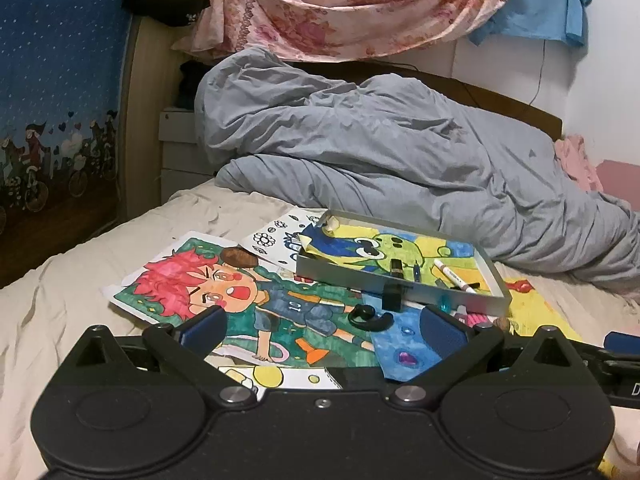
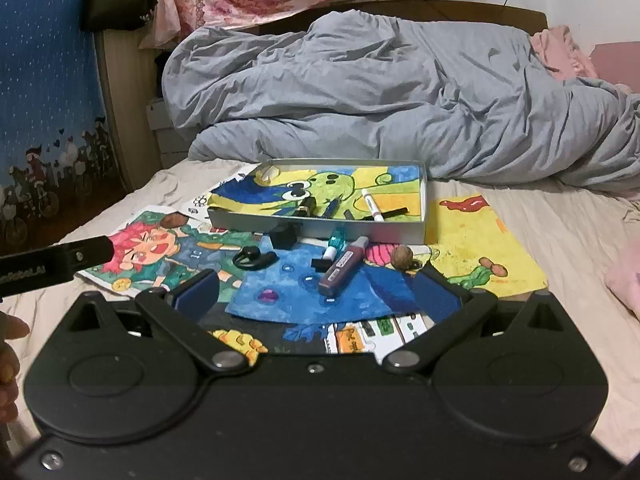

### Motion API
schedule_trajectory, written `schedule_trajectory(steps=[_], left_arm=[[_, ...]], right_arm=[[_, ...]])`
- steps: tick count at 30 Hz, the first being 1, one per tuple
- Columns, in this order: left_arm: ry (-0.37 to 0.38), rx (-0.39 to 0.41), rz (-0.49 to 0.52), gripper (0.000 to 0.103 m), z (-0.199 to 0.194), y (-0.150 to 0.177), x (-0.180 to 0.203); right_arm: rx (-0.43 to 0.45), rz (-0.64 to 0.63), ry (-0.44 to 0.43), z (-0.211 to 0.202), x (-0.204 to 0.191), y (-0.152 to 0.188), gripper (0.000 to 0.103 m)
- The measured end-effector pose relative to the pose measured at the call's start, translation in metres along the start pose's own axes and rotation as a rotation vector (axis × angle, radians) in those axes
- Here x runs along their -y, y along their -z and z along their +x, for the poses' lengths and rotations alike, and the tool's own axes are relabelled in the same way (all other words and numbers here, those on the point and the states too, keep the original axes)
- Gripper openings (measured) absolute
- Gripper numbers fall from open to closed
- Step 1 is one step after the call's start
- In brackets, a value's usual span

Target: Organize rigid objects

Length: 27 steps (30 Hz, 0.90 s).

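Note:
A shallow grey tray (image 2: 360, 233) lies on drawings on the bed and holds a white marker (image 2: 372, 208), a black tube (image 2: 304, 209) and a blue pen (image 1: 416, 272). In front of it lie a black box (image 2: 284, 237), a black earpiece (image 2: 252, 258), a teal-capped stick (image 2: 334, 242), a maroon pen (image 2: 344, 266) and a walnut (image 2: 402, 258). My right gripper (image 2: 318, 292) is open, just short of the maroon pen. My left gripper (image 1: 324, 330) is open too, close behind the earpiece (image 1: 368, 318) and the black box (image 1: 392, 296). Neither holds anything.
Several coloured drawings (image 1: 208, 288) cover the beige sheet. A rumpled grey duvet (image 1: 380, 152) fills the bed behind the tray (image 1: 344, 276). A blue curtain (image 1: 56, 80) hangs at the left. The left gripper's body (image 2: 56, 264) and a hand (image 2: 8, 356) show at the left.

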State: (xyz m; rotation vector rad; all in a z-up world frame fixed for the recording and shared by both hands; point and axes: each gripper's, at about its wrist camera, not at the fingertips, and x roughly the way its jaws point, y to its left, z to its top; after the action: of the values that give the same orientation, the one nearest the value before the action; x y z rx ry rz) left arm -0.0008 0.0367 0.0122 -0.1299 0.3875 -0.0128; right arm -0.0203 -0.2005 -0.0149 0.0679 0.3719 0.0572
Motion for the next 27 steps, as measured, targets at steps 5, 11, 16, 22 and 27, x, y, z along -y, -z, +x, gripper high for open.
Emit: schedule_trajectory(steps=[5, 11, 16, 22, 27], left_arm=[[-0.002, -0.008, 0.018, 0.102, 0.001, 0.003, 0.002], [-0.009, -0.015, 0.022, 0.102, 0.003, 0.003, 0.003], [-0.021, -0.028, 0.021, 0.102, 0.007, 0.004, 0.002], [-0.028, -0.034, 0.028, 0.102, 0.010, 0.005, 0.002], [-0.029, -0.034, 0.028, 0.102, 0.010, 0.005, 0.002]], right_arm=[[-0.004, 0.002, 0.006, 0.002, 0.001, -0.002, 0.103], [-0.017, 0.008, 0.008, 0.006, 0.003, -0.002, 0.103], [-0.027, 0.011, 0.005, 0.009, 0.003, 0.000, 0.103], [-0.035, 0.015, 0.005, 0.012, 0.004, 0.000, 0.103], [-0.035, 0.015, 0.005, 0.012, 0.004, 0.000, 0.103]])
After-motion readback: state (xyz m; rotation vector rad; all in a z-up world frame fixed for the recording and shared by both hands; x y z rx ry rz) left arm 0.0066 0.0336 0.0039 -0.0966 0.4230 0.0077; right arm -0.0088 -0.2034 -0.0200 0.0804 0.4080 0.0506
